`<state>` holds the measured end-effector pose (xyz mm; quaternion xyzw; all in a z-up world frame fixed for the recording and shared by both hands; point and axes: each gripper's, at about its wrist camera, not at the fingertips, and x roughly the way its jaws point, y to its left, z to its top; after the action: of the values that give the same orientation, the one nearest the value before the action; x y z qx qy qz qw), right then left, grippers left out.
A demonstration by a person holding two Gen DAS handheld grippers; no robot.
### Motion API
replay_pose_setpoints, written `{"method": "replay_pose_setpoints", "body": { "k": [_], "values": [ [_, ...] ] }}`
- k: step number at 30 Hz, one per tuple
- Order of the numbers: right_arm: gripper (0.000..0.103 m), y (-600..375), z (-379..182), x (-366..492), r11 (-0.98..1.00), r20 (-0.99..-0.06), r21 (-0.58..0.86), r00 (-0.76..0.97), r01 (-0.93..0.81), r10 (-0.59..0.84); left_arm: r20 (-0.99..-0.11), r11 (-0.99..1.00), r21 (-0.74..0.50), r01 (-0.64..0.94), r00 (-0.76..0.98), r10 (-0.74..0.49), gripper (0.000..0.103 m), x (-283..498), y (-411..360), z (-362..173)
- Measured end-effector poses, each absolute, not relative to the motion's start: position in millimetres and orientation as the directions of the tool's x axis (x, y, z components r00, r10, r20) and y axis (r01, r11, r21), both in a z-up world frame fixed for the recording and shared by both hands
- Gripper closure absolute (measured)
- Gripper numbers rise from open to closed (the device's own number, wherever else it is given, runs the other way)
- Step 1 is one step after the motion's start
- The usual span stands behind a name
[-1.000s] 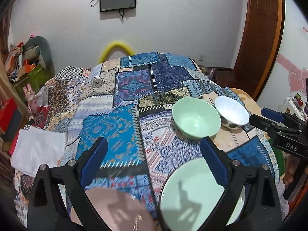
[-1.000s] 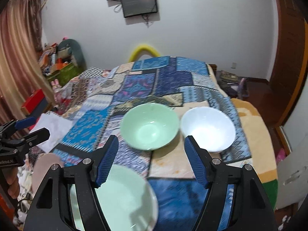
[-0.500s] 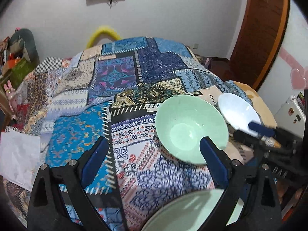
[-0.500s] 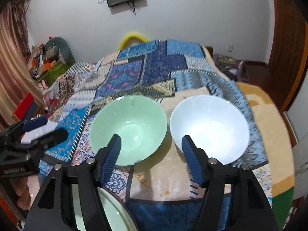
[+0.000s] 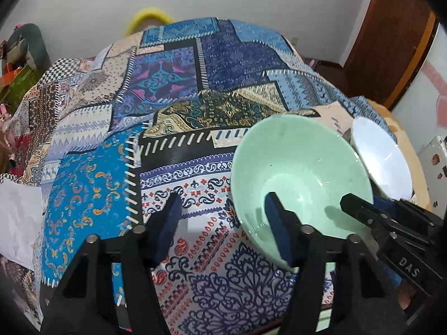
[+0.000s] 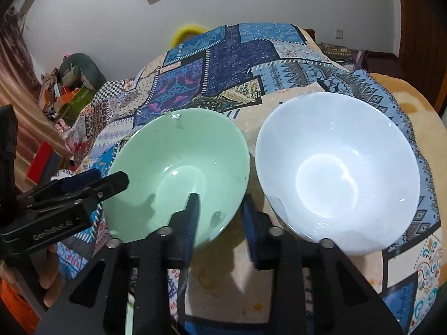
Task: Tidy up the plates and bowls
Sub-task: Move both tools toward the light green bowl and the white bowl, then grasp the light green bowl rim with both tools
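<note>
A mint green bowl (image 5: 301,178) sits on the patchwork cloth, with a white bowl (image 5: 381,162) just right of it. My left gripper (image 5: 223,220) is open, its jaws astride the green bowl's left rim, right finger inside the bowl. In the right wrist view the green bowl (image 6: 178,173) and the white bowl (image 6: 338,170) stand side by side. My right gripper (image 6: 220,215) is open, its jaws astride the green bowl's right rim, close to the white bowl. The left gripper also shows in the right wrist view (image 6: 83,189).
The patchwork cloth (image 5: 173,83) covers a raised surface that drops away at the sides. A green plate's edge (image 5: 329,268) shows below the green bowl. Clutter and boxes (image 6: 67,95) lie at the far left. A wooden door (image 5: 391,36) stands at the right.
Both grippers have moved forward and down to the green bowl and narrowed their jaws. The plates near the front edge have dropped almost out of view.
</note>
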<state>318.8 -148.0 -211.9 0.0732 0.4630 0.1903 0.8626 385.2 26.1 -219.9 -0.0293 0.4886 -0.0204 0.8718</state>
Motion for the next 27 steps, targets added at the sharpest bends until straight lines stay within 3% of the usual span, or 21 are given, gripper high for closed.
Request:
{"method": "replay_pose_setpoints", "body": {
  "k": [4,10,15,27],
  "values": [
    [0.078,-147.5,-213.2,318.8,0.919,-0.776,0.294,0.496,-0.263,0.390,-0.867,0.997,-0.071,0.010,0.494,-0.067,0.068,394.4,22.8,-230.0],
    [0.080,-148.6,-216.9,321.2,0.911,-0.776,0.316,0.481,-0.265,0.409,-0.878,0.989,-0.140,0.038,0.456,-0.142,0.090,396.9,19.4,-236.8],
    [0.083,-147.0,-215.9,319.5,0.908,-0.776,0.324,0.474,-0.267,0.416,-0.880,0.996,-0.068,0.054,0.467,-0.085,0.090,383.0,10.3,-230.8],
    [0.081,-137.1,-216.7,313.9,0.876,-0.772,0.369,0.421,-0.310,0.475,-0.892,0.996,-0.052,0.068,0.446,-0.077,0.085,353.4,22.0,-226.6]
  ]
}}
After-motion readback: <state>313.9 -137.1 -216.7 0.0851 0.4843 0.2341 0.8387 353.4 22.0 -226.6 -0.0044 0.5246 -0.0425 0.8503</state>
